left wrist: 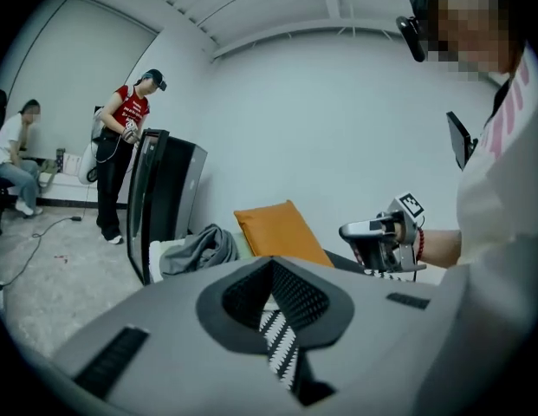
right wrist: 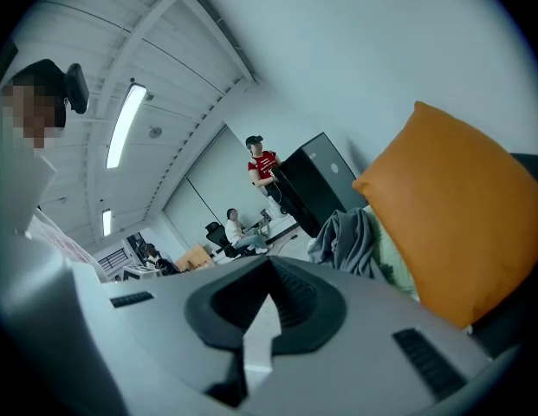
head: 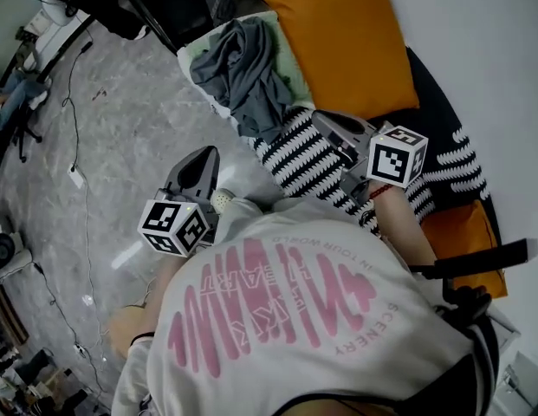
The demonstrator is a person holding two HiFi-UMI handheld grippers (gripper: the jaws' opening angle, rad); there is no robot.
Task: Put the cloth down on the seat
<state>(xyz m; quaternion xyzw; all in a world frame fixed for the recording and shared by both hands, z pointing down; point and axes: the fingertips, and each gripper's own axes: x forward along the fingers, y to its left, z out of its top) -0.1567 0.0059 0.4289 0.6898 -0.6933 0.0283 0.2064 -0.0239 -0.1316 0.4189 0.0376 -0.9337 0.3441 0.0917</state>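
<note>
The striped cloth (head: 307, 159) lies spread on the seat (head: 294, 63), a little toward 1 o'clock from the middle of the head view, with dark fabric (head: 433, 111) beneath it at 3 o'clock. The left gripper (head: 206, 156) comes at its edge from 9 o'clock; its own view shows the jaws closed, and a strip of the striped cloth (left wrist: 281, 345) sits pinched in the slit between them. The right gripper (head: 322, 121) rests over the cloth's upper part. In its view the jaws (right wrist: 270, 263) also stand together, with a pale strip in the slit; I cannot tell what that strip is. From the cloth, an orange cushion (head: 342, 37) lies at 12 o'clock, touching it, and a crumpled grey garment (head: 243, 68) at 11 o'clock overlaps its corner. A second orange cushion (head: 459, 232) shows at 4 o'clock. The grey marbled floor (head: 121, 146) fills the 9 o'clock side, beyond the seat's edge
</note>
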